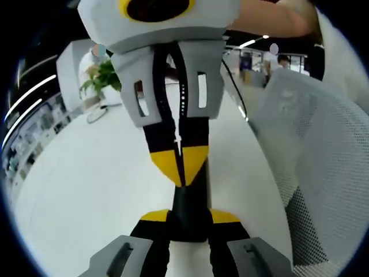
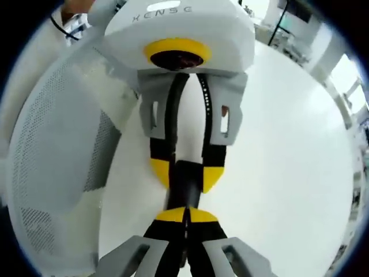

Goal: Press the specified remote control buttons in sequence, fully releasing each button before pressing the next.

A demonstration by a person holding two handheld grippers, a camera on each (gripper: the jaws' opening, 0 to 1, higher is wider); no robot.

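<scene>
A slim black remote control [image 1: 189, 209] is clamped between the yellow-tipped jaws of my left gripper [image 1: 190, 218], which rise from the bottom of the left gripper view. My right gripper [image 1: 181, 164] comes down from the top of that view. Its jaws are shut together and their yellow tips rest on the remote's far end. In the right gripper view, my right gripper [image 2: 186, 216] shows its tips closed against each other. They touch the remote [image 2: 185, 189], which the left gripper [image 2: 185, 172] holds from the opposite side. The buttons are hidden.
A white tabletop [image 1: 98, 190] lies under both grippers. A white mesh chair back [image 1: 323, 161] stands close beside them, also visible in the right gripper view [image 2: 52, 161]. A potted plant [image 1: 104, 78] sits at the table's far end. A person's arm [image 1: 277, 17] reaches in.
</scene>
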